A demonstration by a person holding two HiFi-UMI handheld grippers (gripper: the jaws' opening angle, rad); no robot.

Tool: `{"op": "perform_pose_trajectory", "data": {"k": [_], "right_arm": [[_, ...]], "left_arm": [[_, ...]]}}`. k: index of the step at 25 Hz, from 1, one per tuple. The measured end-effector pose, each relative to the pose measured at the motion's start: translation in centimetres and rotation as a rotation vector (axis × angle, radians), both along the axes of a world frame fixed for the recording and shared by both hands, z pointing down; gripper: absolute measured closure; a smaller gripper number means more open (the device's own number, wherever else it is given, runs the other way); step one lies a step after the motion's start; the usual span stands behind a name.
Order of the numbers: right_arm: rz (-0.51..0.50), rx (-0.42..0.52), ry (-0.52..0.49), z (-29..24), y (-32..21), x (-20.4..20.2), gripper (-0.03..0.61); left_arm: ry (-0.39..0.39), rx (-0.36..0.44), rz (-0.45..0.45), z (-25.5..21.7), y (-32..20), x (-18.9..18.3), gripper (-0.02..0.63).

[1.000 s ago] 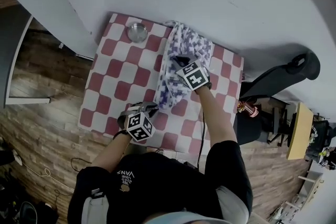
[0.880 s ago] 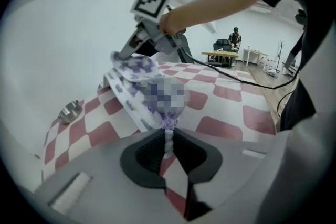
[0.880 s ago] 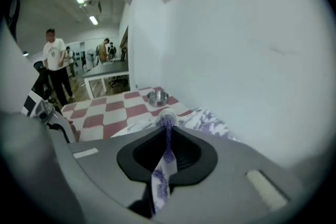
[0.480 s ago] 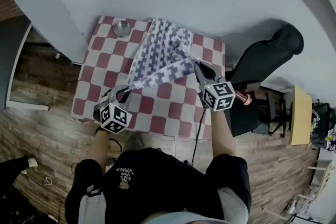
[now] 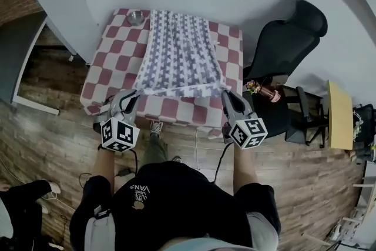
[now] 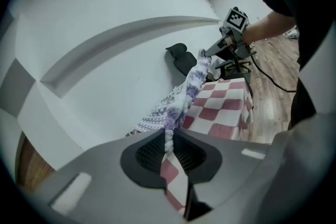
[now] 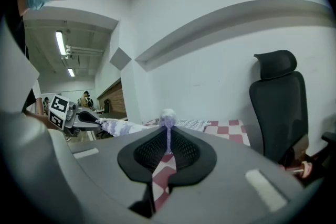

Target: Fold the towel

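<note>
A white towel with a purple pattern lies spread lengthwise over the red-and-white checked table, from the far edge to the near one. Its near edge is stretched taut between my two grippers. My left gripper is shut on the near left corner, and in the left gripper view the cloth is bunched between the pads. My right gripper is shut on the near right corner, where a small knot of towel pokes up between its jaws. Each gripper view shows the other gripper across the stretched edge.
A small metal bowl sits at the table's far left corner, beside the towel. A black office chair stands right of the table, with a small pink item by it. A white wall runs behind; the floor is wood.
Both grippers have pulled back toward the person and moved apart, rising. The towel, bunched near the table's middle before, is now drawn out flat with its near edge taut.
</note>
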State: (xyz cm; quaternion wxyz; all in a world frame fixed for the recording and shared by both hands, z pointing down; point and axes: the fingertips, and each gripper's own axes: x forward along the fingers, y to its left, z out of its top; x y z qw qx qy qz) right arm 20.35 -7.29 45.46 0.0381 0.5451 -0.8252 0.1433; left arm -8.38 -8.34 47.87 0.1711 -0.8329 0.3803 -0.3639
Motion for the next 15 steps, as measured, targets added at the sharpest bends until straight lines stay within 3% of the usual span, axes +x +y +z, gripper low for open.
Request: {"op": "perform_pose_trajectory", "data": {"k": [9,15], "right_arm": [[-0.044,-0.093,-0.018,3.6,12.6,-0.2,0.554],[-0.024,-0.125,-0.067,4.8,16.7,-0.3,0.555]], "left_arm": [[-0.066,-0.099,0.013,1.6,14.1,-0.2,0.577],[-0.041,-0.126,-0.010,2.4,17.5,-0.5,0.577]]}}
